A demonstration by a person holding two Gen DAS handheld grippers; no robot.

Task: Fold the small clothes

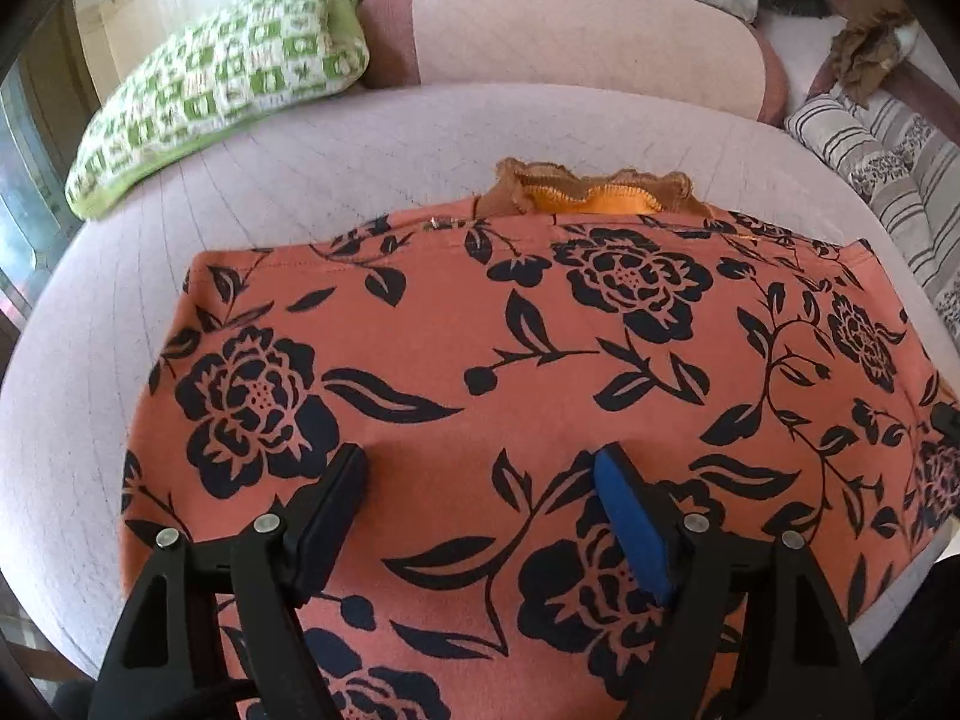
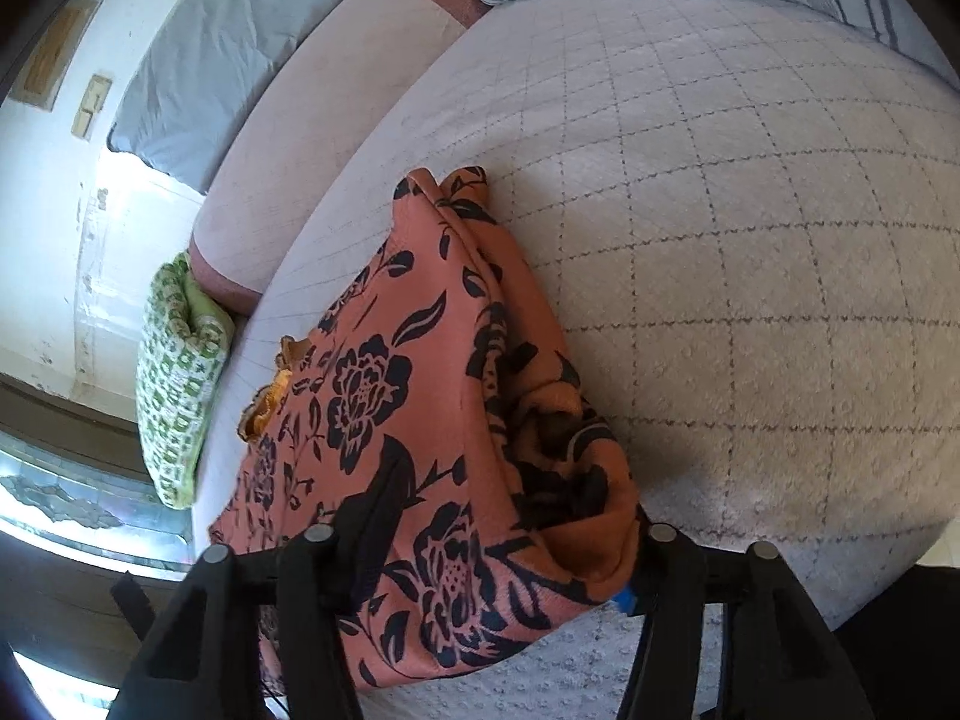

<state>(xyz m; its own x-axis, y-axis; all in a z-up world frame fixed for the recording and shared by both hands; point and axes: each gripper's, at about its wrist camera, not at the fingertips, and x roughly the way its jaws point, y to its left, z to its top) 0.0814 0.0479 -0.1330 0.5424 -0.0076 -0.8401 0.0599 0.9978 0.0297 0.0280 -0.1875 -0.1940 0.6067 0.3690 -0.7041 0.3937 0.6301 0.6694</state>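
garment [image 1: 540, 372]: near end cut off by frame bottom | orange lining [image 1: 600, 198]: mostly hidden under garment | right tool [image 2: 492, 546]: fingertips buried in fabric, closure unclear

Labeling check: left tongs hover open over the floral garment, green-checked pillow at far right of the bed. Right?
Not quite. In the left wrist view the green-checked pillow lies at the far left, not right. The rest holds: the left tongs hover open over the floral garment.
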